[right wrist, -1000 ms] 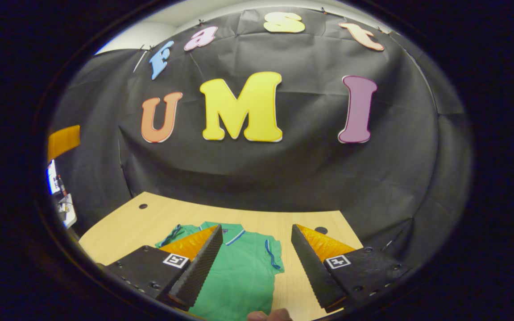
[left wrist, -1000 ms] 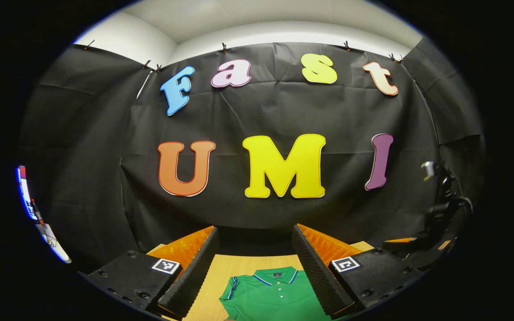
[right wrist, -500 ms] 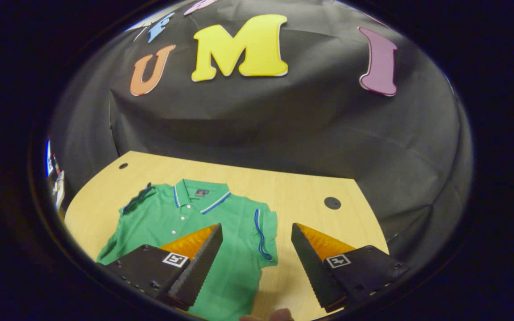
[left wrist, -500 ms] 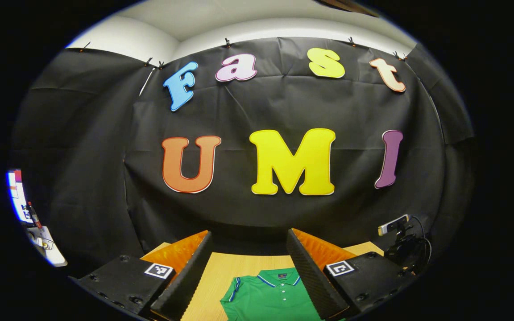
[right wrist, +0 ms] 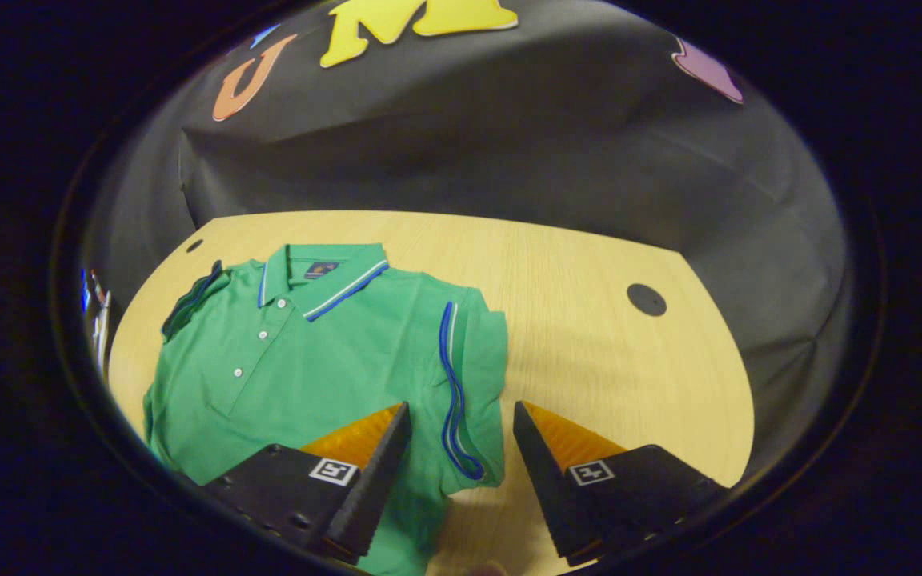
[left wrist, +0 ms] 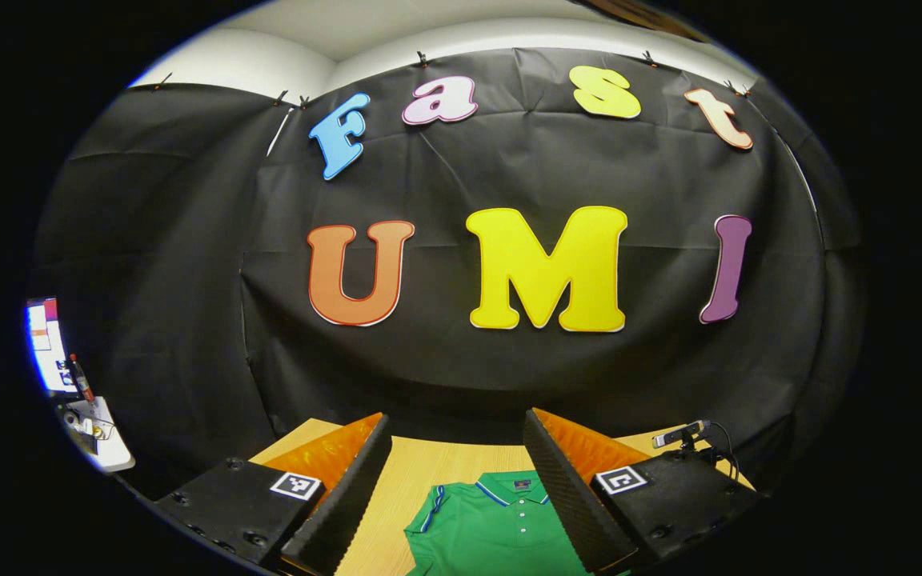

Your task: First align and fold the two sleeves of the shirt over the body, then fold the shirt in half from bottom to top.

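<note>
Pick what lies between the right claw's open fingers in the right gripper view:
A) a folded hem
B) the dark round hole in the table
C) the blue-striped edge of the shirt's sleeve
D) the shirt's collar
C: the right claw is open around the sleeve edge of the green shirt, blue stripes running between its fingers.

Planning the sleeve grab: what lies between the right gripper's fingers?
In the right gripper view, the shirt's blue-striped sleeve edge lies in the open right gripper.

Light wood table (right wrist: pixel 589 336), black cloth wall (left wrist: pixel 189 264) clipped up, white ceiling (left wrist: pixel 349 32).
</note>
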